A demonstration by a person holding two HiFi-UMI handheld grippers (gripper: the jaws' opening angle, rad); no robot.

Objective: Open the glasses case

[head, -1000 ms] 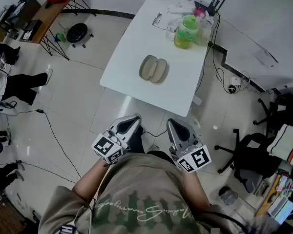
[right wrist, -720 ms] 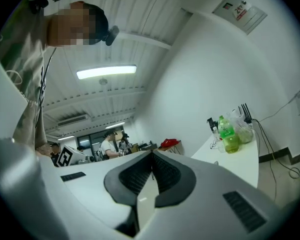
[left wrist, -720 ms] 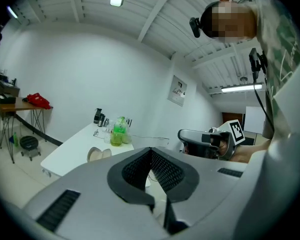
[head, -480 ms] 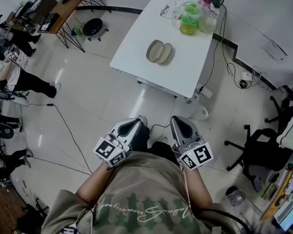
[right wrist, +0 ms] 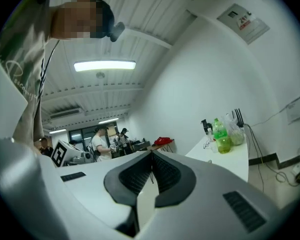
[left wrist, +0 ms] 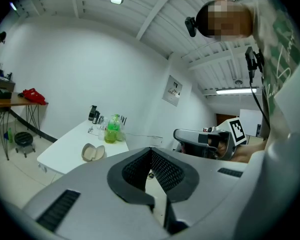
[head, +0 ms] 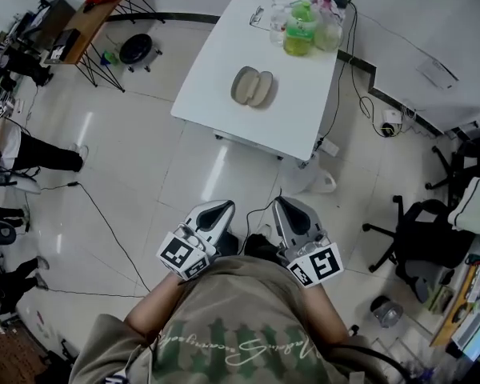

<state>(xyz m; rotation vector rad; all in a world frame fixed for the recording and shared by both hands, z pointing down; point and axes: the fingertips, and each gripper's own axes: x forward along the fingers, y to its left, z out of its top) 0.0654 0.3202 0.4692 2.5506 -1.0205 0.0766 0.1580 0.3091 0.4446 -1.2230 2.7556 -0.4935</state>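
Shut and empty, my left claw [left wrist: 151,156] and my right claw [right wrist: 151,165] each show their ribbed pads pressed together with nothing between them, and I hold both close in front of my body, side by side above the floor [head: 144,174]. The glasses case [head: 252,87] lies on the white table [head: 224,50], well apart from me, nearer the front edge than the green bottle [head: 299,32] and the clutter at the far end. Its two shells lie spread side by side with their hollows facing up, so I judge the case already open and the task itself done. Whether glasses sit inside is too small to tell. As I read it, nothing is left to open and neither claw is near it.
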